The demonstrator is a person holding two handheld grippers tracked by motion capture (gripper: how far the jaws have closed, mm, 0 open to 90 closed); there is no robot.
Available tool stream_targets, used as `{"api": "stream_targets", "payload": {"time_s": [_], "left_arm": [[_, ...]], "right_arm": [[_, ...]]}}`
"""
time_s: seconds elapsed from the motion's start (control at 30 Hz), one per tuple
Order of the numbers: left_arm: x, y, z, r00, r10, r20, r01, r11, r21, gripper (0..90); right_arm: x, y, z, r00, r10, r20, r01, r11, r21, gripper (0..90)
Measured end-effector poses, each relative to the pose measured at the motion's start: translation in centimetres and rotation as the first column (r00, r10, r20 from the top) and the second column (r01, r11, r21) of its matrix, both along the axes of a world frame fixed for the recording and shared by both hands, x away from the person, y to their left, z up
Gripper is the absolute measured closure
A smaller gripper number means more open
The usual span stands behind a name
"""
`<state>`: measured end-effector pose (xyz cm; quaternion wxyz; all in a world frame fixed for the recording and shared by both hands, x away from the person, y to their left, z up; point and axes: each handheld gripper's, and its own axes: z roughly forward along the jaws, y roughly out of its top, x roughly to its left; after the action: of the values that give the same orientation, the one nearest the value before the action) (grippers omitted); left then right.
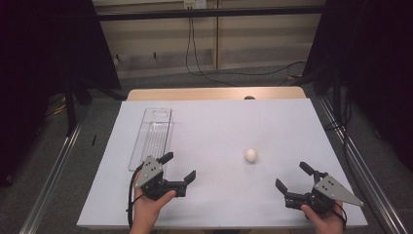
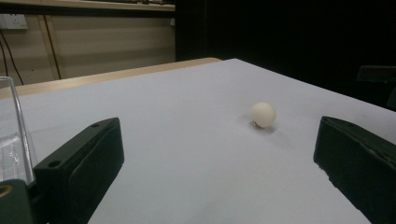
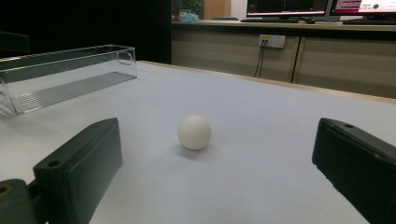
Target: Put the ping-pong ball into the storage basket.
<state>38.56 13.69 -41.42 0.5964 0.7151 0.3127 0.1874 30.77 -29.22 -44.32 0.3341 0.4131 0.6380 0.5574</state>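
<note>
We note the ball point(image 1: 251, 155) on the table point(image 1: 219, 122), right of centre. The clear tray point(image 1: 152, 138) lies lengthwise at far left, well apart. Nearer us: left gripper point(image 1: 181, 168) beside the tray's near end, right gripper point(image 1: 293, 177) right of the ball.

The table point(image 1: 219, 126) is covered with a white sheet, and a strip of its pale wooden top point(image 1: 214, 93) shows along the far edge. A small dark object point(image 1: 249, 97) sits on that strip, too small to identify. Black curtains hang on the left point(image 1: 44, 48) and on the right point(image 1: 370, 58). Metal rails point(image 1: 53, 170) run along the grey carpet point(image 1: 204, 80) on either side of the table. A black cable point(image 1: 192, 53) drops down the beige wall from a socket point(image 1: 194, 4) and trails across the floor. In the right gripper view, lit monitors point(image 3: 287, 7) stand on a long counter point(image 3: 280, 23), with a double wall socket point(image 3: 273, 41) below.
</note>
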Motion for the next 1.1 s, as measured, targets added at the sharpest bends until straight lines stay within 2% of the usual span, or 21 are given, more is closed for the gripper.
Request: {"api": "stream_targets", "payload": {"time_s": [0.13,0.23,0.33,0.4,0.47,0.63,0.77,0.8,0.83,0.9,0.97,1.0,1.07,1.1], "left_arm": [[0.1,-0.3,0.0,0.9998,-0.019,0.0,0.018,0.9997,0.016,1.9],[0.1,-0.7,0.0,0.9999,-0.011,-0.008,0.011,0.9998,0.017,2.0],[0.3,-1.0,-0.1,0.9997,-0.024,0.0,0.024,0.9997,0.009,2.0],[0.3,-1.1,-0.1,0.9996,-0.029,-0.004,0.029,0.9989,0.037,2.0],[0.3,-1.4,-0.2,0.9996,-0.028,-0.009,0.028,0.9995,0.016,2.0],[0.4,-1.8,-0.2,0.999,-0.041,-0.015,0.042,0.9982,0.043,2.1],[0.5,-2.2,-0.3,0.9983,-0.056,-0.018,0.057,0.997,0.051,2.1],[0.5,-2.3,-0.3,0.9981,-0.06,-0.016,0.061,0.9974,0.039,2.1],[0.5,-2.3,-0.3,0.9979,-0.061,-0.022,0.062,0.9965,0.055,2.1],[0.5,-2.5,-0.3,0.9979,-0.062,-0.018,0.063,0.9965,0.055,2.1],[0.5,-2.8,-0.4,0.9979,-0.06,-0.024,0.061,0.9972,0.044,2.1],[0.6,-2.8,-0.4,0.9972,-0.07,-0.025,0.072,0.9957,0.059,2.1],[0.6,-3.1,-0.5,0.9973,-0.068,-0.029,0.069,0.9965,0.047,2.1],[0.6,-3.2,-0.5,0.997,-0.072,-0.029,0.074,0.9957,0.057,2.1]], "right_arm": [[0.0,-0.1,0.0,1.0,0.0,0.003,0.0,1.0,-0.002,1.2],[0.0,-0.1,0.0,1.0,0.0,0.004,0.0,1.0,-0.003,1.2],[0.0,0.0,0.0,1.0,-0.001,-0.001,0.001,1.0,0.001,1.3],[0.0,0.0,0.0,1.0,0.002,0.001,-0.002,1.0,0.001,1.3],[0.0,-0.1,0.0,1.0,0.004,0.002,-0.004,1.0,-0.001,1.4],[0.0,-0.1,0.0,1.0,0.004,0.001,-0.004,1.0,-0.001,1.4],[0.0,0.0,0.0,1.0,0.004,0.001,-0.004,1.0,-0.001,1.5],[0.0,-0.1,0.0,1.0,0.003,0.003,-0.003,1.0,-0.001,1.5],[0.0,-0.1,0.0,1.0,0.002,0.003,-0.002,1.0,0.0,1.5],[0.0,-0.1,0.0,1.0,0.004,0.002,-0.004,1.0,0.001,1.5],[0.0,-0.1,0.0,1.0,0.004,0.003,-0.004,1.0,-0.001,1.5],[0.0,-0.1,0.0,1.0,0.004,0.0,-0.004,1.0,0.0,1.5],[0.0,0.0,0.0,1.0,0.005,-0.001,-0.005,1.0,0.001,1.6],[0.0,0.0,0.0,1.0,0.005,-0.003,-0.005,1.0,0.002,1.6]]}}
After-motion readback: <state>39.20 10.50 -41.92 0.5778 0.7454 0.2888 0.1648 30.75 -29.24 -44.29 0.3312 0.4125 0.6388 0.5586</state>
